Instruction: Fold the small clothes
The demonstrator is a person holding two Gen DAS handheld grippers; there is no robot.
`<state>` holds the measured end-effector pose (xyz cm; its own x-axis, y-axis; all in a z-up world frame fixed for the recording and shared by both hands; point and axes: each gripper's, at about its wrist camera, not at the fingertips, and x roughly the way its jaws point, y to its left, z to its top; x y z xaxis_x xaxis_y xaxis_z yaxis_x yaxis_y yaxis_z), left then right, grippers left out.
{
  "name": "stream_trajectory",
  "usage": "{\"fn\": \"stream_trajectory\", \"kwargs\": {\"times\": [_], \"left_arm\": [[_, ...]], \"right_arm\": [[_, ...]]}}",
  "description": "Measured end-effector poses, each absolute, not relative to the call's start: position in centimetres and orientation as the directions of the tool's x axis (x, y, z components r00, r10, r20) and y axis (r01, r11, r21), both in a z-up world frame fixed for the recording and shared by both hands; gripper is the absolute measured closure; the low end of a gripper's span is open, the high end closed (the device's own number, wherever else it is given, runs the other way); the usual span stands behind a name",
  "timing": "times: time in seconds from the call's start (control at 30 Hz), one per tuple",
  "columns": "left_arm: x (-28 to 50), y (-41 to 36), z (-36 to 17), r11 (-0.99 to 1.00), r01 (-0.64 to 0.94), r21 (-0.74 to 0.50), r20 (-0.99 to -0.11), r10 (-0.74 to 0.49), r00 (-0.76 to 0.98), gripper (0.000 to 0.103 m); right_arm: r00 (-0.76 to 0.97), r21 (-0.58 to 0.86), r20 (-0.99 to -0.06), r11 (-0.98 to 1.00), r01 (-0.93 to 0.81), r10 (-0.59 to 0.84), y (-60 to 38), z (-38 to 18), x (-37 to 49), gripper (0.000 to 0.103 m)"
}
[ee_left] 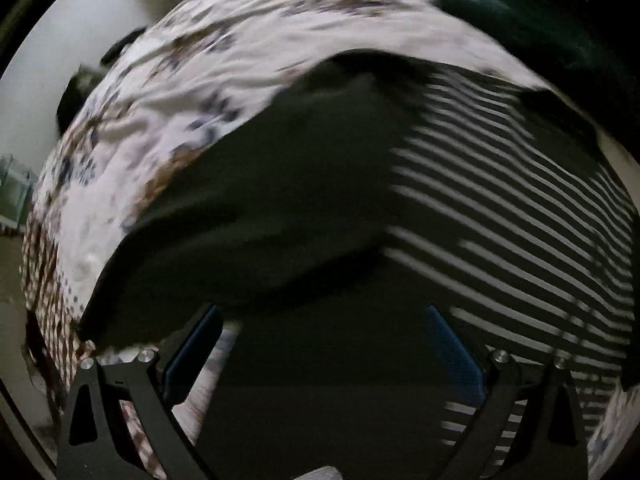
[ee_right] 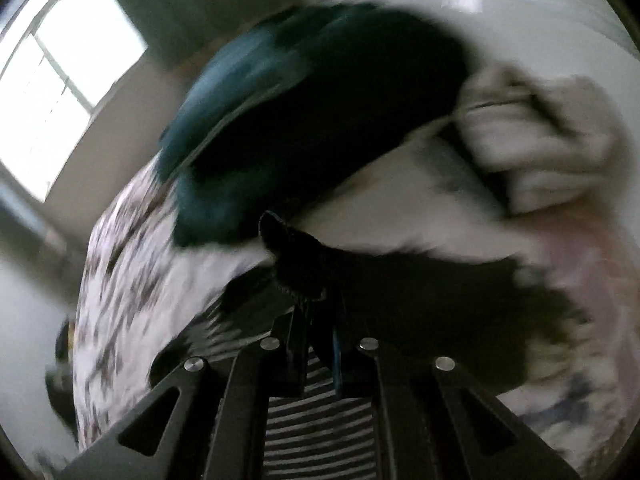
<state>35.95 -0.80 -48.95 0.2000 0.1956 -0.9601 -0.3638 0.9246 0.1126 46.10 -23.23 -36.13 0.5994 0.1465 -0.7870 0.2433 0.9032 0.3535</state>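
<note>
A dark garment (ee_left: 256, 200) with a black-and-white striped part (ee_left: 512, 200) lies spread on a floral bedsheet (ee_left: 240, 48). My left gripper (ee_left: 324, 320) hovers over it, pointing steeply down. Its jaws stand wide open with only flat cloth below them. In the right wrist view, which is blurred, my right gripper (ee_right: 316, 336) is shut on a bunched edge of the dark garment (ee_right: 296, 264). That cloth sticks up past the fingertips, and the striped part (ee_right: 320, 432) shows beneath the fingers.
A teal and black garment (ee_right: 304, 120) lies on the bedsheet (ee_right: 132, 264) beyond the right gripper, with a pale bundle of clothes (ee_right: 540, 140) beside it. A bright window (ee_right: 60, 80) is at the left. The bed's edge and floor (ee_left: 12, 280) show on the left.
</note>
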Motion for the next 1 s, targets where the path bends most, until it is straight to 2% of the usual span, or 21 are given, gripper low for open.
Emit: {"fn": "stream_trajectory", "kwargs": {"times": [0.1, 0.23, 0.43, 0.5, 0.57, 0.6, 0.67, 0.77, 0.9, 1.0], "left_arm": [[36.1, 3.8, -50.0, 0.906, -0.411, 0.101, -0.957, 0.202, 0.210, 0.000], [36.7, 7.4, -51.1, 0.900, -0.427, 0.086, -0.952, 0.201, 0.231, 0.000], [37.3, 9.7, -52.0, 0.900, -0.433, 0.043, -0.955, 0.165, 0.247, 0.000], [36.8, 10.2, -52.0, 0.897, -0.442, 0.030, -0.957, 0.153, 0.245, 0.000], [35.7, 11.3, -51.5, 0.887, -0.462, 0.008, -0.961, 0.134, 0.241, 0.000], [34.8, 11.7, -51.1, 0.879, -0.477, 0.000, -0.964, 0.127, 0.235, 0.000], [32.4, 13.2, -50.4, 0.852, -0.523, -0.032, -0.970, 0.101, 0.223, 0.000], [27.4, 15.7, -50.0, 0.782, -0.618, -0.081, -0.980, 0.049, 0.190, 0.000], [20.1, 19.4, -51.9, 0.596, -0.780, -0.190, -0.982, -0.106, 0.158, 0.000], [16.7, 21.5, -53.7, 0.430, -0.869, -0.245, -0.967, -0.175, 0.186, 0.001]], "right_arm": [[0.530, 0.282, -0.831, 0.948, 0.146, 0.166, -12.0, -40.5, 49.3, 0.094], [0.443, 0.199, -0.884, 0.978, 0.069, 0.149, -1.6, -46.4, 49.9, 0.094], [0.347, 0.104, -0.932, 0.994, -0.026, 0.107, 5.5, -54.0, 51.1, 0.094], [0.283, 0.141, -0.947, 0.988, -0.061, 0.152, 5.8, -54.7, 51.2, 0.089], [0.204, 0.329, -0.923, 0.944, -0.026, 0.327, 4.0, -54.7, 50.8, 0.075], [0.217, 0.379, -0.904, 0.925, 0.006, 0.369, 2.6, -54.0, 50.1, 0.057], [0.265, 0.410, -0.886, 0.910, 0.067, 0.380, -0.8, -52.3, 48.1, 0.036], [0.305, 0.312, -0.917, 0.940, 0.141, 0.258, -5.7, -50.3, 44.6, 0.031], [0.292, 0.112, -0.955, 0.979, 0.172, 0.058, -9.9, -50.0, 40.9, 0.019], [0.270, 0.061, -0.963, 0.984, 0.168, 0.014, -11.7, -51.4, 38.4, 0.017]]}}
